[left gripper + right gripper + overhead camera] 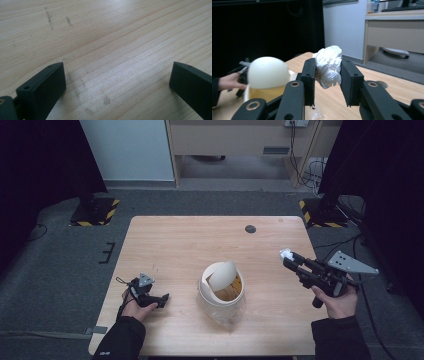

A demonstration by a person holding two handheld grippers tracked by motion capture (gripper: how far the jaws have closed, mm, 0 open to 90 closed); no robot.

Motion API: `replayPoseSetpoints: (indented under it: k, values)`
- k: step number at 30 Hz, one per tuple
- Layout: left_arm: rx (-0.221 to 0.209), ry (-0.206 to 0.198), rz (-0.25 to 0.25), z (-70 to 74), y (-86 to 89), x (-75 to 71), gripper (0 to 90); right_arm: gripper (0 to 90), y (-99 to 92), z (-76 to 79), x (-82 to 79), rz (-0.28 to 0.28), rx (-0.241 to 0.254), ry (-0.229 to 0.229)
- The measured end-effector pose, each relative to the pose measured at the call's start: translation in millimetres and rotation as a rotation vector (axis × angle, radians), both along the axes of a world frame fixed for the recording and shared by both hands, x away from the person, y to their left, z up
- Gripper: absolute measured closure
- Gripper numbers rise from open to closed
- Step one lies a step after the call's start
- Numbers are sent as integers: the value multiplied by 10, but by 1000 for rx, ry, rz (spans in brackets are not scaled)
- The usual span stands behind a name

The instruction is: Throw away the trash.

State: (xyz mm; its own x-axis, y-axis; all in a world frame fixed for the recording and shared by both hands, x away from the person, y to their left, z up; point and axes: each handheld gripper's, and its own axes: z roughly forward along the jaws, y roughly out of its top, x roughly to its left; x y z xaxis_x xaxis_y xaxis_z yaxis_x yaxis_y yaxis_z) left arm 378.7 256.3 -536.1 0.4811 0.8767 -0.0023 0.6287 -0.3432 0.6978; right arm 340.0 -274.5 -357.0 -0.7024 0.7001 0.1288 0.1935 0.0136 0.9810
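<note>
1. Crumpled white tissue point(328, 66) sits pinched between the jaws of the right tongs point(289, 258), held up in the air over the right side of the worktop point(175, 245), well apart from anything else on it.
2. The right tongs are clamped on the wad; in the right gripper view both black jaws press into its sides and most of the paper bulges out above them.
3. The small swing-lid bin point(221, 289) stands near the middle of the worktop with a clear liner bag bunched round its base; its cream lid point(221, 274) is tipped, leaving a gap over the yellowish inside.
4. The left tongs point(161, 300) lie low on the worktop at the left, jaws apart with only bare wood between them, well clear of the bin.
5. The step in hand looks like the carry: tissue gripped and lifted, not yet over the bin.
6. The next move likely calls for bringing the wad across to the gap beside the tipped lid, then letting go only once it is over the opening, since the light paper could catch on the lid or rim and drop outside.
</note>
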Motion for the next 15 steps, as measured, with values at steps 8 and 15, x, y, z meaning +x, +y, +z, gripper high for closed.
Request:
replayPoseSetpoints:
  k: [8, 15]
  values:
    - [0, 0, 0, 0, 0, 0, 0, 671, 156, 11, -93, 74, -17, 4]
    - [0, 0, 0, 0, -1, 0, 0, 674, 286, 6, -128, 133, -12, 12]
